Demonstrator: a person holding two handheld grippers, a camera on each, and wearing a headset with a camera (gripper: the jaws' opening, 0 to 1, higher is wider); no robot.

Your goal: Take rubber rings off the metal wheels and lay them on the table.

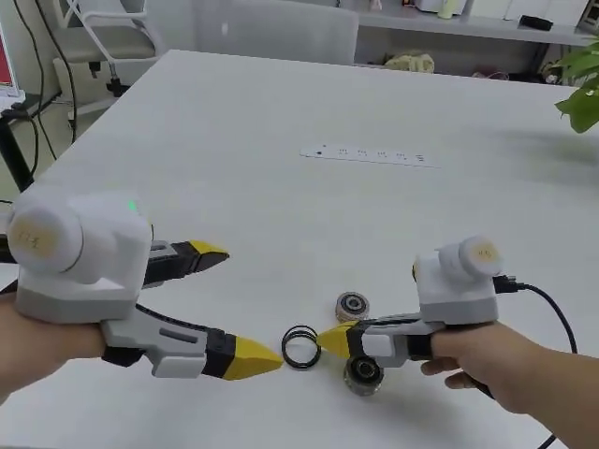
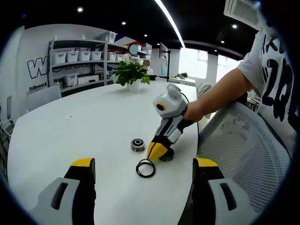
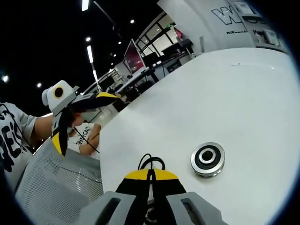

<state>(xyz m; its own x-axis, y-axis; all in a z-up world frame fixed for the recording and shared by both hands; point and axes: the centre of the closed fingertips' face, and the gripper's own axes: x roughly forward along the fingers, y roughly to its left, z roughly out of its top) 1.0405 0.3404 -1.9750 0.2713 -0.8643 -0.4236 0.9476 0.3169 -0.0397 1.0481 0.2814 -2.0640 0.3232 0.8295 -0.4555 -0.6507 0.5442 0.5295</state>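
Right gripper jaws pinch rubber rings at the table.
Left gripper jaws spread; a metal wheel lies near.

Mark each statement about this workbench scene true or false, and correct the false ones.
1. The left gripper has its jaws open. True.
2. The right gripper is shut on a rubber ring. True.
3. Three metal wheels are present. False: two lie on the table, a free wheel and a wheel under the right gripper.
4. The left gripper grips a wheel. False: nothing is between its jaws.
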